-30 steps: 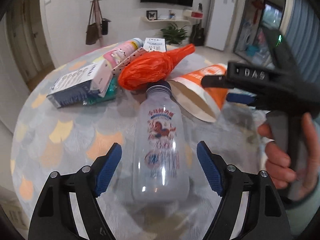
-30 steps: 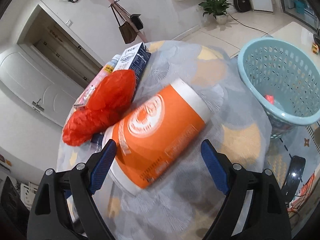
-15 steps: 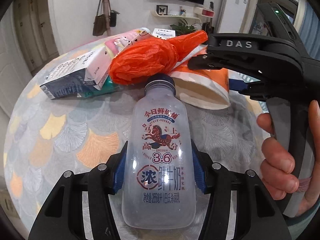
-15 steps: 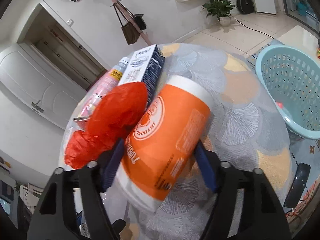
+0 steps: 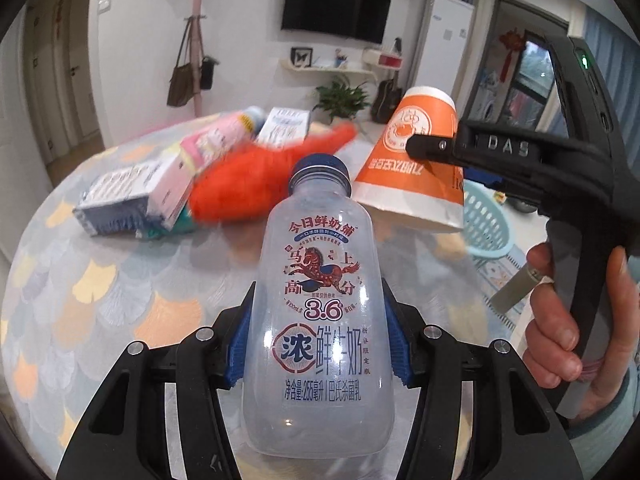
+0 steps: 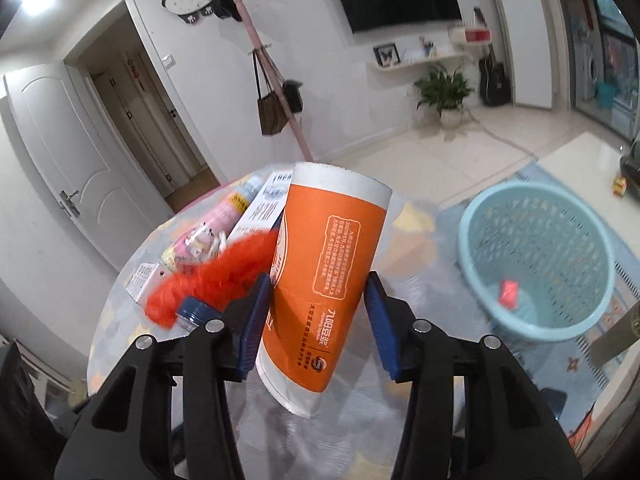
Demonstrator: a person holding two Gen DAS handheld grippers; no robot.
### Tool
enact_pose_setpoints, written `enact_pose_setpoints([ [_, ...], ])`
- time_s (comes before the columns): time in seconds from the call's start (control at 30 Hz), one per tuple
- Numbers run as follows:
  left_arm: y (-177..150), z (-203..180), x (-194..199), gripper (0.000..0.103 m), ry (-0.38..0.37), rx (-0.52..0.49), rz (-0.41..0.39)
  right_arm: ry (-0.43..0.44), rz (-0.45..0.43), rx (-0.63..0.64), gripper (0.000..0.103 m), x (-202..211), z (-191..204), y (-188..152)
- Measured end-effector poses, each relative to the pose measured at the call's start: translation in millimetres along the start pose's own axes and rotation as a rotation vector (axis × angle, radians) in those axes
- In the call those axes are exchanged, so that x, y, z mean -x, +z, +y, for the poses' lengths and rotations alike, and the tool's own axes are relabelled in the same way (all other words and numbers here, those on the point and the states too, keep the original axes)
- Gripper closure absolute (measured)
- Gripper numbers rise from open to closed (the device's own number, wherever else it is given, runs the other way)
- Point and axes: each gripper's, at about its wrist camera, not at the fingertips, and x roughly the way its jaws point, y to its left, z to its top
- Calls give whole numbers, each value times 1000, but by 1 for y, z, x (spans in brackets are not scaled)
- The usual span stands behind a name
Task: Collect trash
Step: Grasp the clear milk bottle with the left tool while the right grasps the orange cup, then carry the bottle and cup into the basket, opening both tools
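Observation:
My left gripper (image 5: 318, 344) is shut on a clear plastic milk bottle (image 5: 320, 308) with a blue cap, held just above the round table (image 5: 80, 280). My right gripper (image 6: 316, 320) has its blue pads against an orange paper cup (image 6: 324, 276), which hangs off the table with its open mouth toward the camera; its jaws are still closing on the squashed cup. In the left wrist view that cup (image 5: 416, 168) hangs at the upper right in the other gripper's fingers. A crumpled red plastic bag (image 5: 244, 176) lies on the table behind the bottle.
A blue-and-white carton (image 5: 116, 200), a pink bottle (image 5: 224, 132) and a second carton (image 5: 284, 126) lie at the table's far side. A light blue laundry basket (image 6: 536, 256) with a small red scrap inside stands on the floor to the right. A hand (image 5: 560, 320) holds the right gripper's handle.
Both grippers closed on their objects and lifted them: the left took the milk bottle, the right took the orange cup and tipped it more upright. The view of the room has risen.

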Motion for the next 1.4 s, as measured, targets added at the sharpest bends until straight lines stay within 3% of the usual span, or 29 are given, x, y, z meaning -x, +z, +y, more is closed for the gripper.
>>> enact_pose_setpoints([
  [0.3, 42, -34, -10, 50, -66, -42, -63, -109, -149, 3, 58, 48, -41, 23],
  [0.63, 98, -99, -63, 50, -137, -112, -52, -226, -201, -88, 58, 63, -125, 38],
  [0.83, 121, -136, -112, 50, -198, -132, -1, -299, -179, -149, 58, 49, -181, 37],
  [1.13, 128, -175, -186, 50, -231, -177, 117, -396, -83, -226, 57, 7, -244, 25],
  [1.4, 130, -184, -213, 49, -238, -194, 171, -408, -35, -274, 55, -12, -275, 19],
])
